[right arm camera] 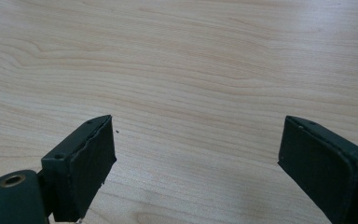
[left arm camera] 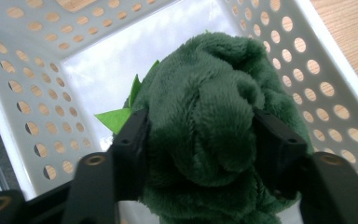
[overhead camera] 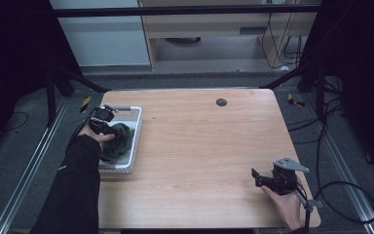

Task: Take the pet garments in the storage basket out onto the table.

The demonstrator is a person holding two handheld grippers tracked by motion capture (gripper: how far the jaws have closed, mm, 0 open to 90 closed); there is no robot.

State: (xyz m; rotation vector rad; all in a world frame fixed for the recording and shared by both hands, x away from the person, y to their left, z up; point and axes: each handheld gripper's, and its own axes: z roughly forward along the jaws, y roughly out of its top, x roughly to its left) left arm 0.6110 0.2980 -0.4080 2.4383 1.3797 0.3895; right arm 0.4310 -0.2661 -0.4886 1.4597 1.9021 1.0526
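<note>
A dark green plush toy (left arm camera: 209,121) with light green felt bits lies in a white perforated basket (left arm camera: 307,65). My left gripper (left arm camera: 200,140) is shut on the plush toy, one black jaw pressing each side of it. From above, that gripper (overhead camera: 108,127) sits over the basket (overhead camera: 135,141) at the table's left, with the plush toy (overhead camera: 119,141) under it. My right gripper (right arm camera: 196,149) stands open over bare wood, nothing between its jaws. In the high view it (overhead camera: 257,178) rests near the table's front right corner.
The wooden table (overhead camera: 199,146) has a small dark round cap (overhead camera: 221,102) near its far edge. Black frame posts stand at both sides, and cables lie on the floor to the right.
</note>
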